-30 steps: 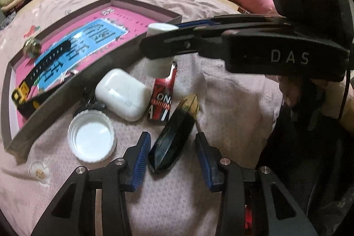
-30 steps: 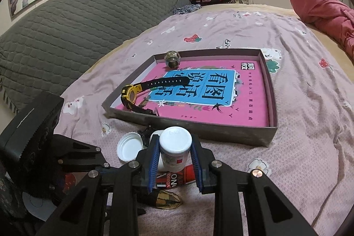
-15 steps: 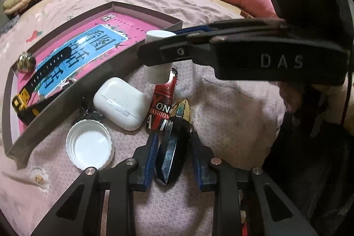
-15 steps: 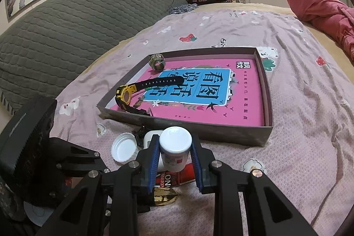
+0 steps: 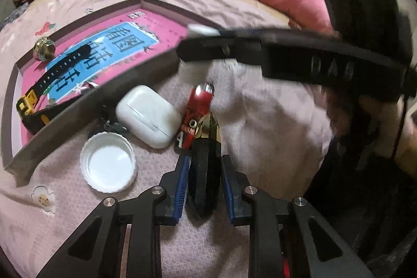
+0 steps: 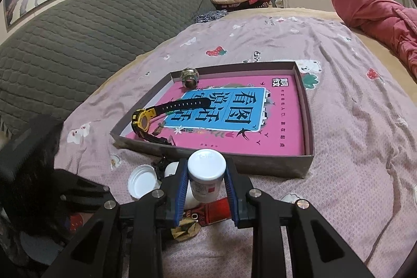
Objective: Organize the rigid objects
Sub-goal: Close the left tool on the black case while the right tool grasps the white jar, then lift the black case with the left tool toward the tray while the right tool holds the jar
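Two claws in use. Left claw, lower centre of frame, jaws just closing, pads now against black-and-gold clip lying on bed. Right claw clamped on upright white bottle, lower centre, just before grey box holding watch.

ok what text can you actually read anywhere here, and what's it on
"看图说话": blue panel of the pink book in the box.
"DAS": right claw body, blurred in the left wrist view.
"O", "4": red packet, partly hidden.
White bottle label and the book's small print: too small to read.
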Demonstrator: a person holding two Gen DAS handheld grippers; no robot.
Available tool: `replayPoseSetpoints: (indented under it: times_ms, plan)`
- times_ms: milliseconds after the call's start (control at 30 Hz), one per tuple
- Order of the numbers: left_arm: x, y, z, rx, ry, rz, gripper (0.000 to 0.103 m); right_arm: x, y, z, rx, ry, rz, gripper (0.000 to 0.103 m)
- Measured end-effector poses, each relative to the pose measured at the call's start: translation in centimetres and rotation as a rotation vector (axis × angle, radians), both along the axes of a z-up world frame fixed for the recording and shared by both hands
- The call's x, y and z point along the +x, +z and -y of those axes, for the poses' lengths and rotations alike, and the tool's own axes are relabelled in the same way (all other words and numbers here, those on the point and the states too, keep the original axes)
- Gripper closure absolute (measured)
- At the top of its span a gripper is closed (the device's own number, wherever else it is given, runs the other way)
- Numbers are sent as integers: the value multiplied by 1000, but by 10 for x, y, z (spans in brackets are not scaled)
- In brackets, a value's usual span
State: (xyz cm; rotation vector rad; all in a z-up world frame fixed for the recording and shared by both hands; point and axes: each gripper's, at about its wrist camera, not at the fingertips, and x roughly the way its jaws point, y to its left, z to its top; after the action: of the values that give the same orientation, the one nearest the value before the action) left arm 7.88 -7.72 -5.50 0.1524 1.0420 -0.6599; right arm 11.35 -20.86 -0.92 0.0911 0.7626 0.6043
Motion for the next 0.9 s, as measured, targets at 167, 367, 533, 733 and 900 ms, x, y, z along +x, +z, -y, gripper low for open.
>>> replayPoseSetpoints:
  times_ms: [167, 367, 533, 733, 900]
  plan:
    - [4, -5, 4, 0, 9, -30, 78, 1, 0, 2, 8, -8, -2, 75]
    - [4, -12, 15, 37, 12, -26, 78, 2, 0, 5, 16, -24, -4, 75]
    - [-3, -6, 17, 56, 29, 15, 79, 0, 2, 6, 18, -32, 9, 75]
    - [-1, 6, 6, 26, 73, 30, 81, 1, 4, 9, 30, -46, 18, 75]
    - [2, 18, -15, -17, 128, 45, 81, 2, 5, 8, 41, -52, 21, 75]
